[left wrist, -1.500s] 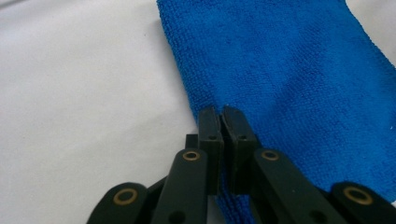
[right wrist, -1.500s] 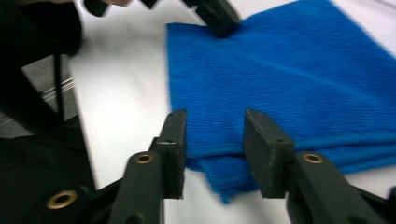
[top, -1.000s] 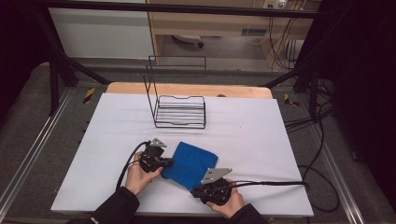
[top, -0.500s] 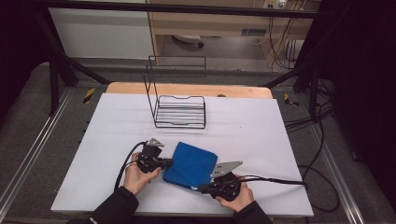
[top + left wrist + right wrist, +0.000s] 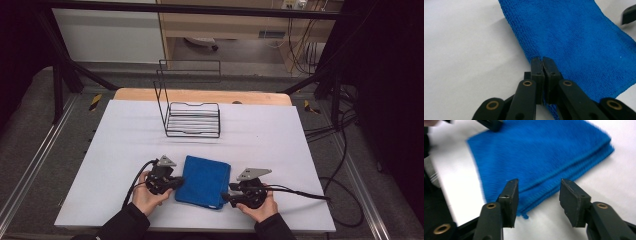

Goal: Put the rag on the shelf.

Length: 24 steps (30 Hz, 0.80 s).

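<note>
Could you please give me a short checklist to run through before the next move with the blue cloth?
1. Left tongs closed at the near left edge of the blue cloth: ok; whether fabric is actually pinched between them: cannot tell.
2. Right tongs free of the cloth: ok; their jaws have just been opening and stand apart, with the folded edge lying past them.
3. Cloth folded and lying flat on the white table: ok.
4. Layers lined up at the fold: ok at the stacked edges in the right gripper view.
5. Wire rack standing apart from the cloth, farther back: ok.
</note>
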Motion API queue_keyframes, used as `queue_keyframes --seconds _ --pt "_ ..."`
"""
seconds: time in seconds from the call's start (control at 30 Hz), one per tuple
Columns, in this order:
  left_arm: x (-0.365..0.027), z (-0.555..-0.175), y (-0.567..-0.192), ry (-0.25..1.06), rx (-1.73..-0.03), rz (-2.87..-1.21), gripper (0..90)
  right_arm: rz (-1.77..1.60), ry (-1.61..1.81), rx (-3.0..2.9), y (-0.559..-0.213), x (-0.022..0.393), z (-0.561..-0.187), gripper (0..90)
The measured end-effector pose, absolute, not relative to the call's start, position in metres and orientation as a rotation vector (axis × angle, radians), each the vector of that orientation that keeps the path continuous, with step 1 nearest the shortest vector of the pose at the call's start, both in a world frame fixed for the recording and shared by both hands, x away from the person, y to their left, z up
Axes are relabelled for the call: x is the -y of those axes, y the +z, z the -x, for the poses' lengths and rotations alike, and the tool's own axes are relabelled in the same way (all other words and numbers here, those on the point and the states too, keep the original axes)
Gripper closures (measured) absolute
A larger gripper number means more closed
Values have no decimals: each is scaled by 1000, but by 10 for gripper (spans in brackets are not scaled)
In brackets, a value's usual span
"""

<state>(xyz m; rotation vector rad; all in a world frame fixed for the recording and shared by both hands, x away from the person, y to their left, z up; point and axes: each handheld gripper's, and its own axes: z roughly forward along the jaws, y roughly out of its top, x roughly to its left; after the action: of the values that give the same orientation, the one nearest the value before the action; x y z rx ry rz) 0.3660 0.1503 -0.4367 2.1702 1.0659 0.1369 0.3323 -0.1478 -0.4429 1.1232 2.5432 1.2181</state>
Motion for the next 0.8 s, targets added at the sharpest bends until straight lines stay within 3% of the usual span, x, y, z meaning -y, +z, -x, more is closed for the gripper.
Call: queue_keyframes --seconds 0.13,0.33,0.47,0.6,0.63,0.7,0.77,0.8 --pt "-152 -362 -435 142 -1083 -2160 877 -1155 1240 -2530 -451 142 -334 512" --pt "-159 -352 -437 124 -1087 -2142 877 -1217 1198 -2511 -453 139 -343 767" --pt "-161 -342 -437 140 -1098 -2132 877 -1204 1211 -2507 -453 139 -348 830" --pt "-160 -339 -437 197 -1064 -2137 857 -1170 1247 -2499 -450 141 -350 755" --pt "-161 -339 -438 203 -1054 -2129 783 -1149 1288 -2475 -446 143 -349 662" --pt "-163 -342 -436 227 -1019 -2125 739 -1127 1299 -2464 -444 145 -349 622" --pt "-166 -345 -433 256 -993 -2121 624 -1108 1323 -2434 -442 148 -349 506" --pt "-168 -347 -431 262 -983 -2118 521 -1118 1342 -2413 -440 152 -350 427"
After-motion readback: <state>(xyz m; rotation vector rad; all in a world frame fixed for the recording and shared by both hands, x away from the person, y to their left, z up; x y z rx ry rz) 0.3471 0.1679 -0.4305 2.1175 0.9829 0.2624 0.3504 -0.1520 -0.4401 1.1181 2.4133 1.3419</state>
